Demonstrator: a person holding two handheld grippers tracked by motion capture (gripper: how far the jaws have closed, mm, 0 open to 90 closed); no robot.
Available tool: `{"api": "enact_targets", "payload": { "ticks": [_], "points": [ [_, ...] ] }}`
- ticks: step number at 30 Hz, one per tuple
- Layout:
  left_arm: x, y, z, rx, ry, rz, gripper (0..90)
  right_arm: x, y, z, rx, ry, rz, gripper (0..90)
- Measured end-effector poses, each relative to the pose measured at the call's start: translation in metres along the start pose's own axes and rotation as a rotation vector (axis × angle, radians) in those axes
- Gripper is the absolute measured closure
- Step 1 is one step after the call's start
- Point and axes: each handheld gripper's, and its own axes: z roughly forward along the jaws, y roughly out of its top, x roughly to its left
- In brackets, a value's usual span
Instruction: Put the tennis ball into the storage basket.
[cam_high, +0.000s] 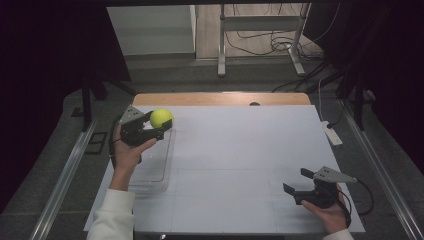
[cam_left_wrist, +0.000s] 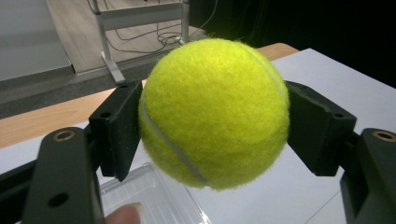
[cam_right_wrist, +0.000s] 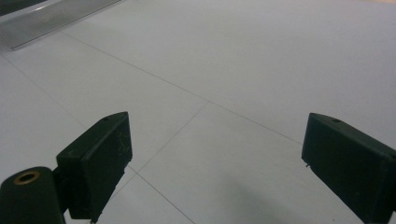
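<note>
A yellow tennis ball (cam_high: 161, 118) is clamped between the black jaws of my left gripper (cam_high: 159, 126), held above the far left part of the white table. In the left gripper view the tennis ball (cam_left_wrist: 214, 113) sits squarely between both pads, which press on its sides. A clear plastic bin (cam_high: 154, 165) lies on the table just below and nearer than the ball. My right gripper (cam_high: 298, 184) rests low near the table's front right edge. Its jaws stand wide apart with nothing between them, seen over bare white board in the right gripper view (cam_right_wrist: 217, 161).
The white board (cam_high: 240, 160) covers a wooden table whose far edge (cam_high: 220, 98) shows behind it. A white power strip (cam_high: 332, 134) lies off the right side. A metal stand (cam_high: 260, 35) and cables are on the floor beyond.
</note>
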Motion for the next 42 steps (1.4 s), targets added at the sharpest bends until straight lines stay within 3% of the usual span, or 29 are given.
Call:
{"api": "enact_targets", "payload": {
  "ticks": [42],
  "points": [
    [0.026,-0.011,0.002,0.04,0.082,-0.017,26.3,0.001,0.0,0.001,0.003,0.0,0.0,9.1]
  ]
}}
